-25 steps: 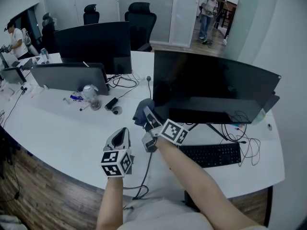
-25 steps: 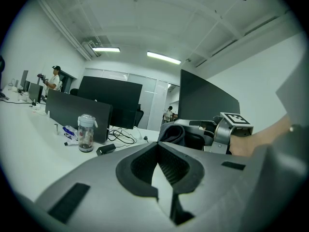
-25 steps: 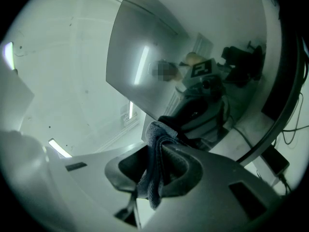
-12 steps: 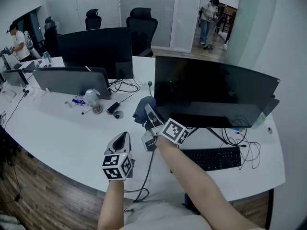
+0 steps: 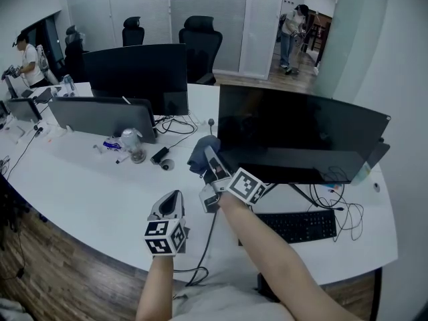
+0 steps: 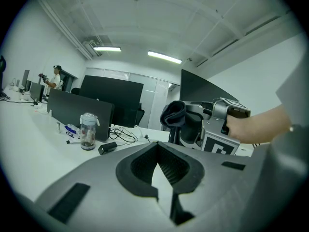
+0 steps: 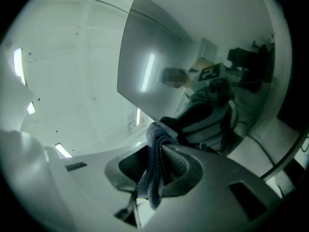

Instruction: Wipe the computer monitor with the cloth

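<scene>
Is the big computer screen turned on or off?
Off, it seems: the monitor is black all over, showing only reflections.

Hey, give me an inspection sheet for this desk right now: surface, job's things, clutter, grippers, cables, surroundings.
Surface: curved white desk.
Job's things: large black computer monitor, screen dark; dark blue-grey cloth by its lower left corner, contact unclear.
Clutter: black keyboard, clear white-lidded jar, second black monitor.
Grippers: right gripper shut on the cloth; left gripper shut, holding nothing.
Cables: black cables tangled beside the keyboard; one black cable runs over the front edge.
Surroundings: black office chairs, people in the distance, wooden floor.
</scene>
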Demonstrator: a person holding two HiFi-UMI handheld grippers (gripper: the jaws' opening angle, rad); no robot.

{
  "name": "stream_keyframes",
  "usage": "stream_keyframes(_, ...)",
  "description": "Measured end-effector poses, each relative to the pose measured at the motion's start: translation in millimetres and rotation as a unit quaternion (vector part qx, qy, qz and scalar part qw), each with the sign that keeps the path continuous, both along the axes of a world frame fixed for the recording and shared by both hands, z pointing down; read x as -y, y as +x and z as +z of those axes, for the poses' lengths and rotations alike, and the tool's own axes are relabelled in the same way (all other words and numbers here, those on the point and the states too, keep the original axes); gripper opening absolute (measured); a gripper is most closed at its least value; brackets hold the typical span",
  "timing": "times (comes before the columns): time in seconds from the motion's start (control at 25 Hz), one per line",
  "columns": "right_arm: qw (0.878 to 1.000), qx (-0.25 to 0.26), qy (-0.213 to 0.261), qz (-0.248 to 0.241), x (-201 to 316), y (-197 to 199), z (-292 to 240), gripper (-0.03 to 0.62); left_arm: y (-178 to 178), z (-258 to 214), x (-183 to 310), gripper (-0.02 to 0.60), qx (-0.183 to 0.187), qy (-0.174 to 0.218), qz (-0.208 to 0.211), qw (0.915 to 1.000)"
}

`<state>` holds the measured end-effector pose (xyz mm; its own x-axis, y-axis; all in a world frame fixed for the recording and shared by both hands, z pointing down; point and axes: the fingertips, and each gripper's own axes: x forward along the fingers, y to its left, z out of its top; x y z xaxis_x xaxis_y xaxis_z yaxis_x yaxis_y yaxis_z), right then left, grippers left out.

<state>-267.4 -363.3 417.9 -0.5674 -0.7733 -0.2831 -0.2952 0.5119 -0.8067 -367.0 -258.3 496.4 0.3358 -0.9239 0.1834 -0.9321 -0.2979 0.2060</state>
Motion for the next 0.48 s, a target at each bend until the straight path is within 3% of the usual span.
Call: stream_keyframes(0.48,0.999,0.029,0.028,-0.002,0.8,3.3,-34.9,0.067,4.2,1.3,1.3,0.008,0.005,-0.003,0.006,1.0000)
